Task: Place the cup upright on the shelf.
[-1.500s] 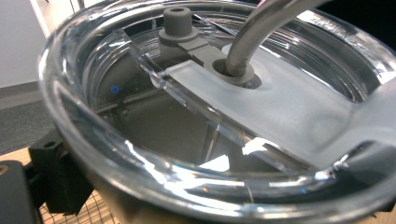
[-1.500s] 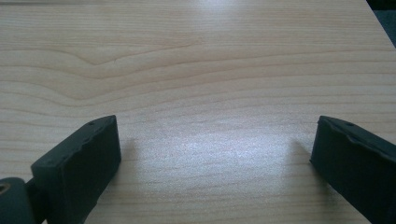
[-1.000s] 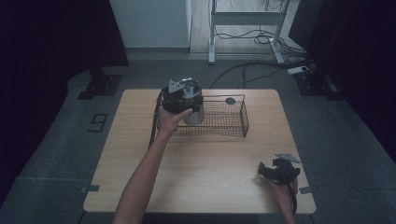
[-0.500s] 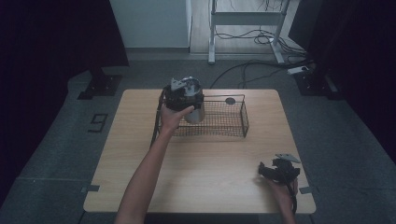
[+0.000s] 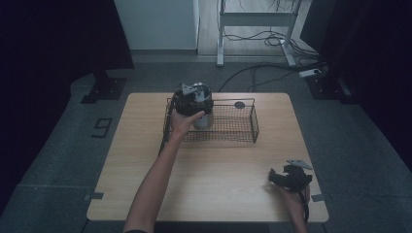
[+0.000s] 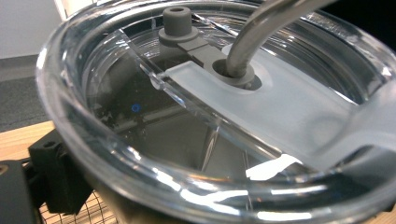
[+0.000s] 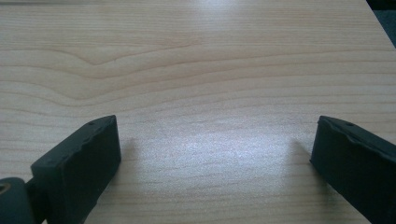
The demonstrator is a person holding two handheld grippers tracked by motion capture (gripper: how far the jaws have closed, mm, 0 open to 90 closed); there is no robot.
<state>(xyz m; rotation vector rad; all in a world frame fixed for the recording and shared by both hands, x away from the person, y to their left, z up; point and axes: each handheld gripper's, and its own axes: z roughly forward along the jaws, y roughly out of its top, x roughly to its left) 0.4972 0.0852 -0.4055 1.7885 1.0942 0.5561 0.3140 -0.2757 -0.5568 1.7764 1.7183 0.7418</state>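
The left gripper (image 5: 193,99) is at the near-left end of the wire basket (image 5: 243,138) on the table (image 5: 218,179), clamped on a tumbler (image 5: 203,119); in the left gripper view the clear lid (image 6: 93,154) sits right against the camera, with a metal straw (image 6: 261,28) rising through its grey stopper (image 6: 187,35) (one black jaw shows at lower left, pressed to the wall of the cup); the mesh under it says the tumbler is over or inside the basket, though whether its base rests on the basket floor I cannot tell.

The right gripper (image 5: 290,177) rests low at the near-right corner of the table, well apart from the basket; its jaws stand wide apart over bare wood, holding nothing.

The step in hand looks like placing the tumbler into the basket, near its end; the cup stands upright inside the left end, close to the wire wall.

What the next move calls for, by my judgement: settle the base flat on the mesh; keep the cup upright so the straw and lid stay put; spread the jaws only once the weight is carried; then draw the gripper up and back without catching the basket rim or the straw.
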